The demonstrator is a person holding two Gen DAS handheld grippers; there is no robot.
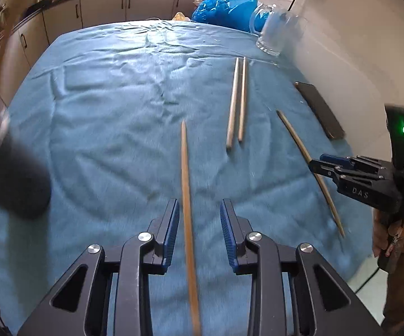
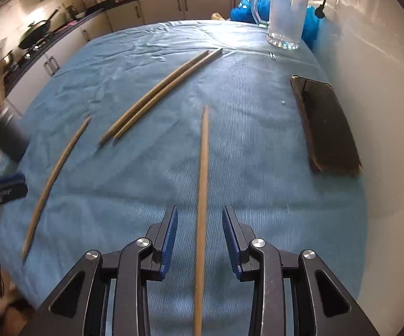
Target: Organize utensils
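Several wooden chopsticks lie on a blue cloth. My left gripper is open, and one chopstick lies between its jaws, pointing away. My right gripper is open astride another chopstick; this gripper and that chopstick also show at the right of the left wrist view. A pair of chopsticks lies side by side farther off, and also shows in the right wrist view. A clear glass mug stands at the far right edge, and shows in the left wrist view.
A dark phone lies by the white wall on the right. A blue plastic bag sits at the far end. A dark blurred object is at the left edge. Kitchen cabinets run behind the table.
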